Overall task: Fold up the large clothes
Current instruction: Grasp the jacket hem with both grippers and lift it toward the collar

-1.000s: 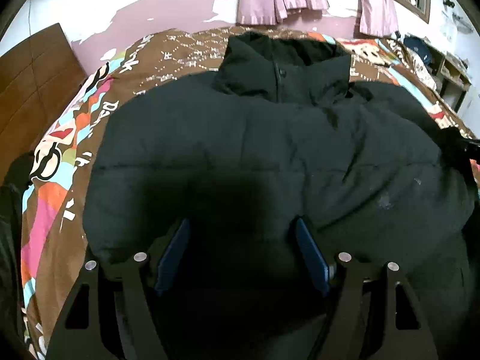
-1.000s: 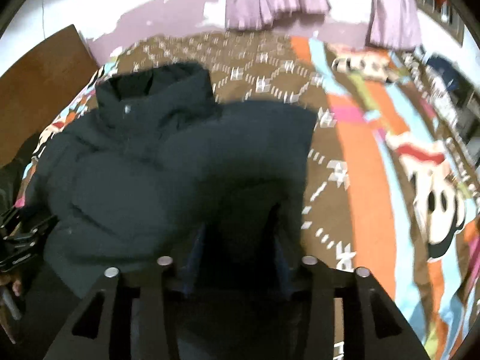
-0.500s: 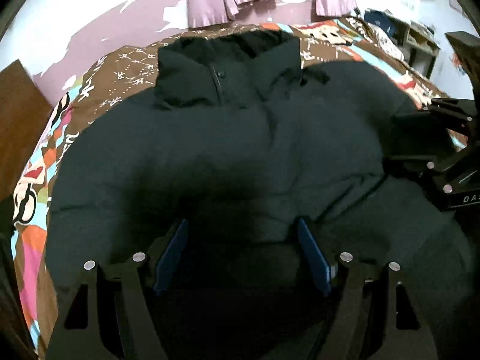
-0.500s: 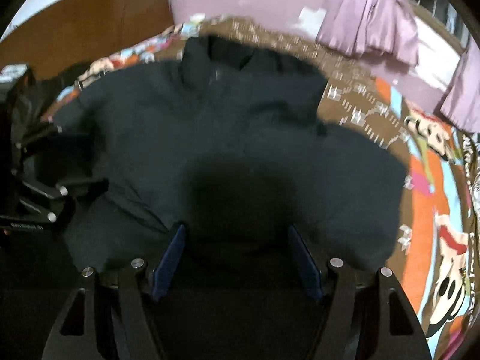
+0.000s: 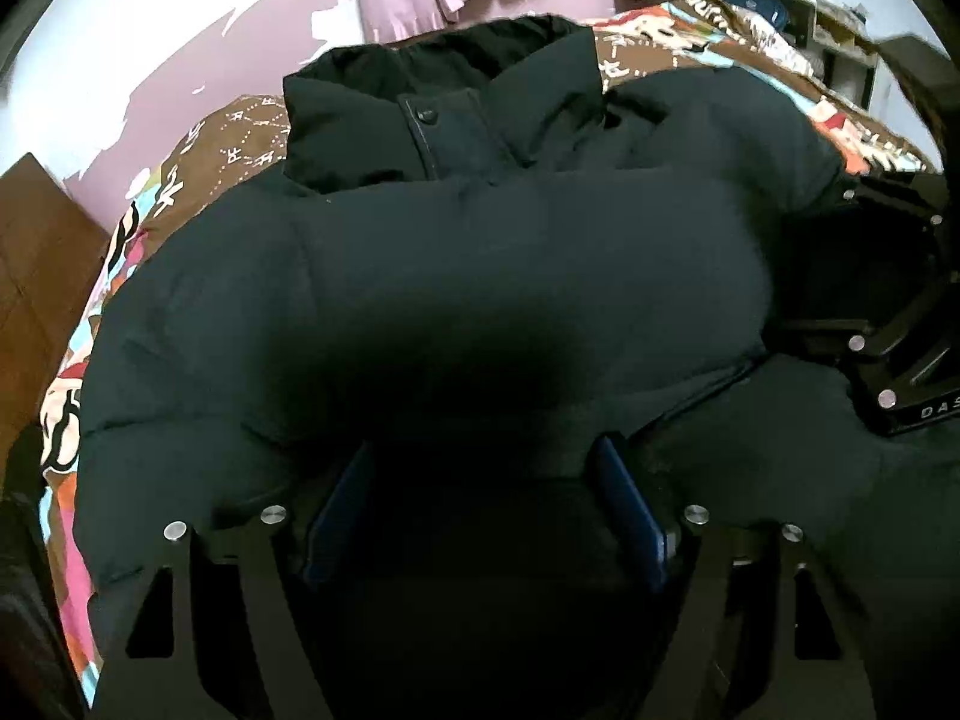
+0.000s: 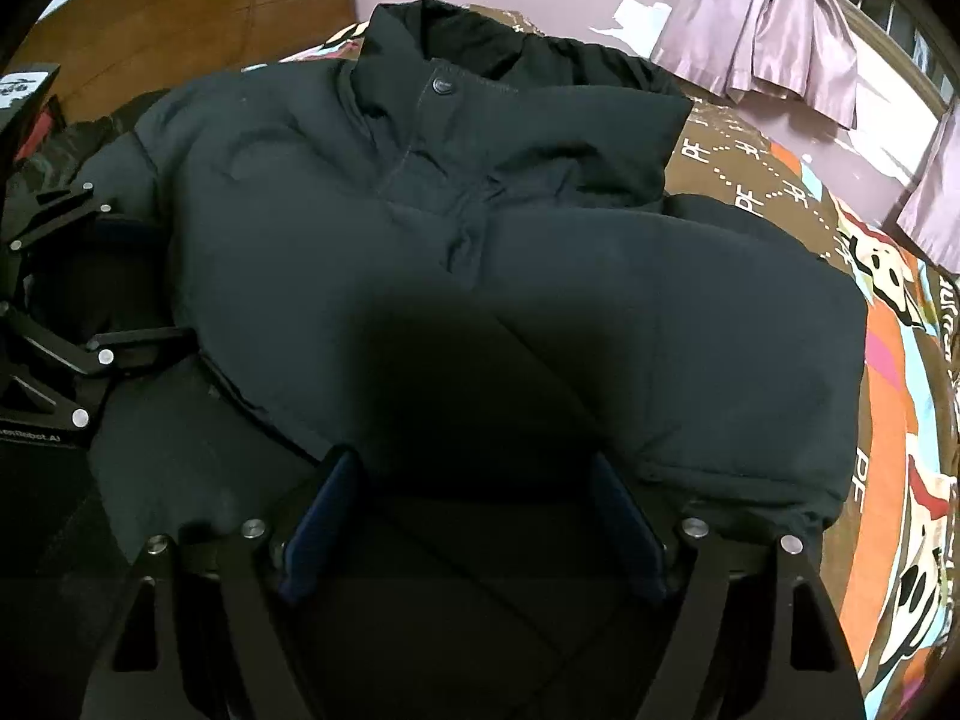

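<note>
The black puffer jacket (image 5: 480, 276) lies on the patterned bedspread (image 6: 888, 372), collar up, both sleeves folded across its front. The left gripper (image 5: 480, 504) and right gripper (image 6: 474, 516) stand wide open, holding nothing

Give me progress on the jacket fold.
Done: both sleeves lie folded across the jacket chest, on the bed. In hand: left gripper and right gripper sit open at the near hem, fingers spread, gripping nothing. Left: fold the hem up toward the collar.
</note>
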